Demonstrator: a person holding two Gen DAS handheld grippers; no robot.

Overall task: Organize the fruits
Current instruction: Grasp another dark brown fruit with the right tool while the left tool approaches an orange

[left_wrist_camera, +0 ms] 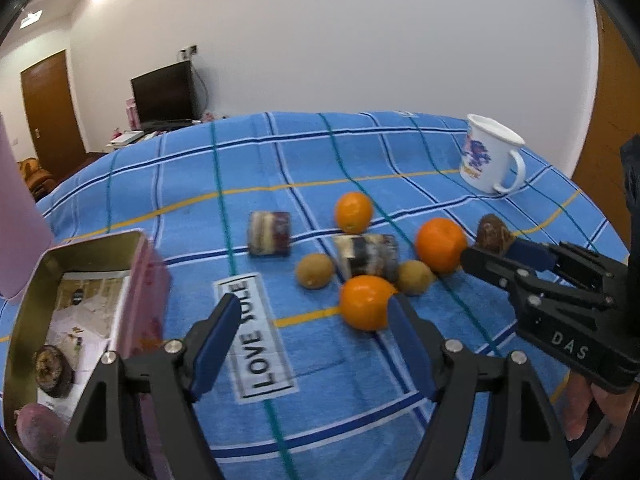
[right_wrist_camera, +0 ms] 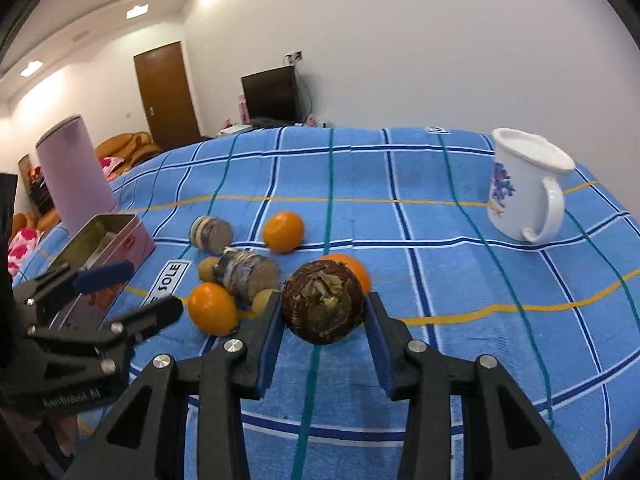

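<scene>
My right gripper (right_wrist_camera: 324, 312) is shut on a brown scaly ball-shaped fruit (right_wrist_camera: 323, 302); the fruit also shows in the left wrist view (left_wrist_camera: 493, 234). My left gripper (left_wrist_camera: 310, 334) is open and empty above the blue checked cloth, just left of an orange (left_wrist_camera: 366, 302). Two more oranges (left_wrist_camera: 353, 211) (left_wrist_camera: 440, 244), two kiwis (left_wrist_camera: 315, 271) (left_wrist_camera: 415, 277) and two striped rolls (left_wrist_camera: 269, 233) (left_wrist_camera: 366, 256) lie mid-table. An open pink tin (left_wrist_camera: 24, 332) at the left holds a brown fruit (left_wrist_camera: 52, 370) and a purple fruit (left_wrist_camera: 40, 432).
A white mug (left_wrist_camera: 490, 156) with a blue print stands at the far right. A tall pink canister (right_wrist_camera: 76, 174) stands behind the tin. A "LOVE SOLE" label (left_wrist_camera: 256, 336) is sewn on the cloth (right_wrist_camera: 440, 240).
</scene>
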